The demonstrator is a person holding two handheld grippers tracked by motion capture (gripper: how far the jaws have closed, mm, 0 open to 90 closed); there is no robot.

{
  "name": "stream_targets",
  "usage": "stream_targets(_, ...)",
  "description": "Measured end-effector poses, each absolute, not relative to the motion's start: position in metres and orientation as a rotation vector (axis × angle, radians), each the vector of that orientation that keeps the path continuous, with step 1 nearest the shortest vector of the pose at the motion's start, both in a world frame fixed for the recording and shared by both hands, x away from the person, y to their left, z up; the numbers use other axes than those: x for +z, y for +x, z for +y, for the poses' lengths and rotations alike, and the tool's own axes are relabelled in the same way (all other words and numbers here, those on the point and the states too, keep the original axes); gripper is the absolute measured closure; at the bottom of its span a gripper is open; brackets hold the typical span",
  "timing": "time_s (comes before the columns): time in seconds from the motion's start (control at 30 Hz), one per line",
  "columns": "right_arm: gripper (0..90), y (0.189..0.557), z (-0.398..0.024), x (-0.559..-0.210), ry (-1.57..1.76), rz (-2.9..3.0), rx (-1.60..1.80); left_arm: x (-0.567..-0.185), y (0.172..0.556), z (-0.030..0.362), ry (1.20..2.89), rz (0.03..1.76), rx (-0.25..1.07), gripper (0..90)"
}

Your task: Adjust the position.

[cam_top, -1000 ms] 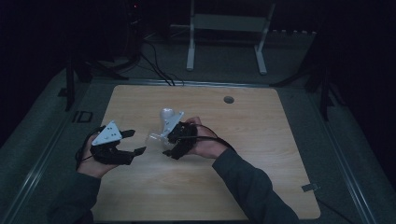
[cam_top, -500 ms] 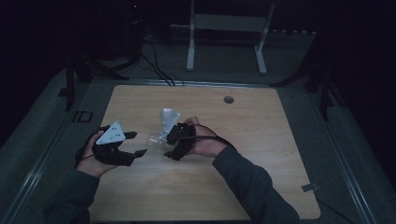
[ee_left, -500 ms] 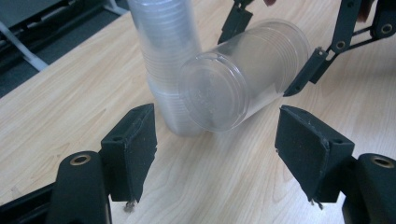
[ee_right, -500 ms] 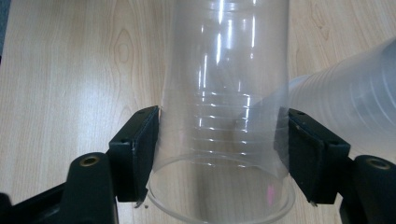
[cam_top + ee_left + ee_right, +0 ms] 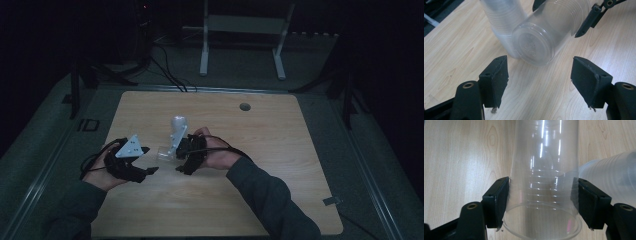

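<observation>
**Currently: Right Gripper Holds Clear Cup; Left Gripper Unloaded**

Right gripper: the jaws are clamped on a single clear plastic cup. In the right gripper view both pads press against the cup wall near its rim, one on each side. The cup lies roughly level, with its open mouth toward the gripper body and its closed base pointing away.

Left gripper: the jaws stand apart with nothing between them. They have just been closing, yet no pad touches any object. In the left gripper view the base of the held cup faces the camera, just ahead of the pad tips and raised off the table.

Cup stack: a nested stack of clear cups stands on the wooden table, just beyond the held cup and close beside it. Whether the two touch cannot be determined.

In the high view both hands rest low over the near-centre area of the table, with the left gripper near the right one, jaw tips facing each other.
</observation>
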State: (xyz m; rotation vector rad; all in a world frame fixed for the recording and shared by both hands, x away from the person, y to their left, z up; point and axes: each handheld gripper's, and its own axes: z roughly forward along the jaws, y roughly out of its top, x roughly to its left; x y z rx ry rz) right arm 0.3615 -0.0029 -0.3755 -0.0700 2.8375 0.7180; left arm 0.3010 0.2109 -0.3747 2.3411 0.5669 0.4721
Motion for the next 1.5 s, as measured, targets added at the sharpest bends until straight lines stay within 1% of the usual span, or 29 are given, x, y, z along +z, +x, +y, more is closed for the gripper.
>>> stream_targets(0.33,31.6,0.359,-0.002,-0.378,-0.096,2.844,0.665,-0.373,0.303,0.204,2.415,0.528,0.459,31.2)
stream_targets(0.97,31.7,0.353,0.004,-0.382,-0.150,2.864,0.617,-0.373,0.306,0.201,2.487,0.498,0.392,31.7)
stream_targets(1.5,31.8,0.351,0.007,-0.386,-0.183,2.866,0.591,-0.370,0.308,0.195,2.539,0.471,0.377,31.0)
